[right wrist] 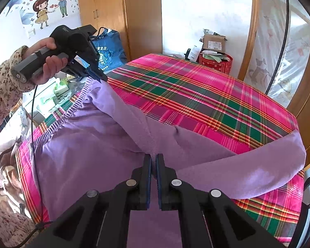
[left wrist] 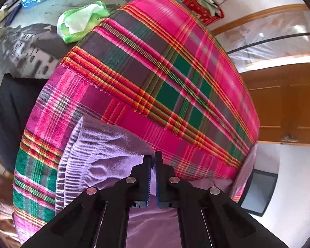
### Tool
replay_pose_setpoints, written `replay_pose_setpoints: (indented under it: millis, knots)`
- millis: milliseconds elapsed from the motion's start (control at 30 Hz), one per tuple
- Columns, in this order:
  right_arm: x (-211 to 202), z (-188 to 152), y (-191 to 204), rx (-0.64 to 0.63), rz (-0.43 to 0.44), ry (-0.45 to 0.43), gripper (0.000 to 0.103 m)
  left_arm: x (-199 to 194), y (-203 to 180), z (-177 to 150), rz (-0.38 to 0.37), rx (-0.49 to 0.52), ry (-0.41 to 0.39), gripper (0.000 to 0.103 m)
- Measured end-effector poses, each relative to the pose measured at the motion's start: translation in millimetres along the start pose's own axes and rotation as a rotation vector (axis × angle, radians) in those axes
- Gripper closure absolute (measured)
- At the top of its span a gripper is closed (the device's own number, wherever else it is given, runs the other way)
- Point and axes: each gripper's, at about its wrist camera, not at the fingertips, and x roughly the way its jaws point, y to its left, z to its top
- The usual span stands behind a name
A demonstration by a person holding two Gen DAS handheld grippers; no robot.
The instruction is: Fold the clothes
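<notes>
Lavender trousers (right wrist: 88,144) lie spread over a pink, green and red plaid cloth (right wrist: 196,95) covering the table. In the right wrist view my right gripper (right wrist: 154,160) is shut on a raised fold of the trousers near the crotch seam, with one leg trailing off to the right. My left gripper (right wrist: 102,78), held in a person's hand (right wrist: 49,64), pinches the ribbed elastic waistband and lifts it at the far left. In the left wrist view the left gripper (left wrist: 153,161) is shut on the lavender trousers (left wrist: 105,144), with the plaid cloth (left wrist: 175,72) beyond.
A green tissue pack (left wrist: 80,20) and a dark cloth (left wrist: 12,113) lie left of the plaid cloth. A red box (right wrist: 215,63) with papers sits at the table's far end. A blue bag (right wrist: 111,49) and a wooden wardrobe (right wrist: 117,10) stand behind. A black cable (right wrist: 33,124) hangs from the left gripper.
</notes>
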Motion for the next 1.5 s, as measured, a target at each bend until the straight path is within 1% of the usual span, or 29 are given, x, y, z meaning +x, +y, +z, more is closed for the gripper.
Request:
replay_pose_setpoints:
  millis: [200,267,367,433,667,833,967,1233,1433,1500]
  knots:
    - [-3,-2,4,0.009,-0.017,0.0,0.098,-13,15,-10,-0.051,0.01,-0.04,0.1]
    - [-5,-3,6,0.009,-0.025,-0.001,0.098,-17,20,-13,-0.054,0.005,-0.059,0.1]
    - [-10,-3,8,0.011,-0.044,-0.014,0.098,-23,20,-24,-0.068,0.024,-0.085,0.1]
    - [-14,-3,9,0.018,-0.053,-0.024,0.098,-34,23,-32,-0.082,0.04,-0.095,0.1]
    - [-39,2,21,0.005,-0.094,-0.081,0.098,-55,22,-48,-0.112,0.064,-0.143,0.1]
    - [-63,6,36,-0.015,-0.104,-0.145,0.098,-75,34,-62,-0.13,0.067,-0.155,0.1]
    - [-77,6,51,-0.055,-0.124,-0.169,0.098,-87,46,-73,-0.151,0.052,-0.164,0.1]
    - [-81,-15,65,-0.086,-0.16,-0.144,0.098,-93,69,-107,-0.183,0.056,-0.153,0.1]
    - [-82,-36,72,-0.102,-0.184,-0.121,0.098,-86,90,-133,-0.234,0.028,-0.147,0.1]
    - [-81,-43,73,-0.104,-0.187,-0.112,0.098,-85,96,-139,-0.25,0.018,-0.156,0.1]
